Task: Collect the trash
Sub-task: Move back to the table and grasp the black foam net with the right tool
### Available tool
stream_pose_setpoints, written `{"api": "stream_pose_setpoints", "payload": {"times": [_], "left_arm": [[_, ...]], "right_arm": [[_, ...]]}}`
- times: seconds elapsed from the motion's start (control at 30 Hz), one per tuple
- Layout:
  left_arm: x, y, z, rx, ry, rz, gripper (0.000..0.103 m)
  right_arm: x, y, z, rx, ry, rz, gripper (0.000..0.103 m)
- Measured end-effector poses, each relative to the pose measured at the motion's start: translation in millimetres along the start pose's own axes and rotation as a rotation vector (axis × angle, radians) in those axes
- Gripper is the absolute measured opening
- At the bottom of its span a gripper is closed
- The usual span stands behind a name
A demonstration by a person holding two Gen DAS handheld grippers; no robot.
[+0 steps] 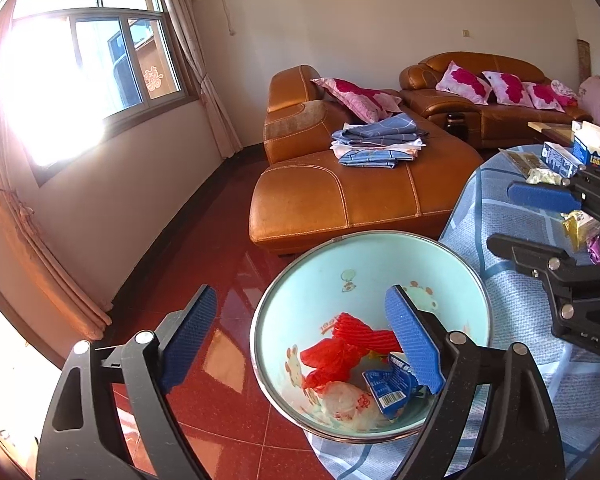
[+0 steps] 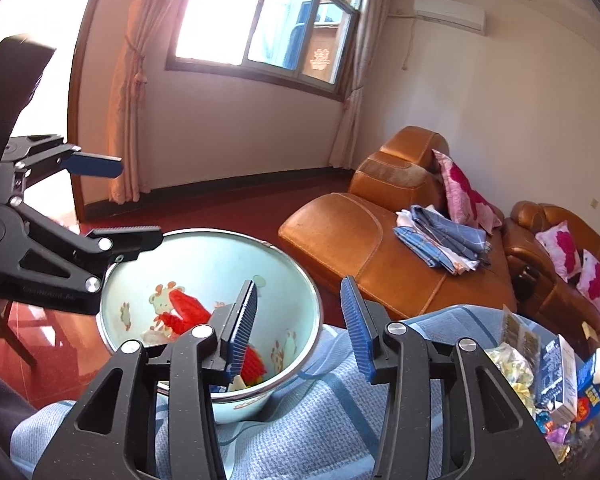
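trash [image 1: 394, 390] already lies in the enamel basin [image 1: 324, 264], which sits at the near left edge of the cloth-covered table [image 1: 512, 300]. both the left gripper [image 1: 300, 340] and right gripper [image 2: 298, 328] are released, holding nothing. a careless nudge on the rim could tip the basin off, while the wrappers [image 2: 512, 364] to the right remain uncollected.
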State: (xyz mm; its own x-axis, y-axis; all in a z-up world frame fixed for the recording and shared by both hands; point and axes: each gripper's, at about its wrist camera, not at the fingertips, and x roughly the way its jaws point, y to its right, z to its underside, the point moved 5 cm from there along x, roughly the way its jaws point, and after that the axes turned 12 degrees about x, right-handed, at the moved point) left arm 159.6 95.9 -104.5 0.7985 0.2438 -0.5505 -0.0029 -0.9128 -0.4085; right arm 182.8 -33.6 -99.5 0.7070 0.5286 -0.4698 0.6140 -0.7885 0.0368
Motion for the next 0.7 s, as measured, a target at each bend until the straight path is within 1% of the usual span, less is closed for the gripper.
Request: {"api": "stream_pose_setpoints", "payload": {"times": [0.13, 0.3, 0.43, 0.53, 0.63, 0.7], "left_arm": [[-2, 11, -3, 0.009, 0.01, 0.022, 0.085], [-4, 38, -12, 0.025, 0.032, 0.096, 0.085], [-8, 73, -24, 0.063, 0.062, 0.16, 0.086], [-12, 100, -34, 0.102, 0.086, 0.207, 0.086], [-18, 125, -43, 0.142, 0.113, 0.24, 0.086], [-20, 137, -49, 0.155, 0.125, 0.26, 0.087]], "right_arm": [[-11, 18, 1, 0.072, 0.007, 0.065, 0.044], [-49, 54, 12, 0.139, 0.002, 0.183, 0.049], [-99, 105, 31, 0.232, -0.004, 0.317, 0.05], [-130, 136, 50, 0.293, -0.017, 0.406, 0.052], [-150, 159, 71, 0.339, -0.048, 0.479, 0.054], [-157, 172, 82, 0.368, -0.065, 0.502, 0.054]]}}
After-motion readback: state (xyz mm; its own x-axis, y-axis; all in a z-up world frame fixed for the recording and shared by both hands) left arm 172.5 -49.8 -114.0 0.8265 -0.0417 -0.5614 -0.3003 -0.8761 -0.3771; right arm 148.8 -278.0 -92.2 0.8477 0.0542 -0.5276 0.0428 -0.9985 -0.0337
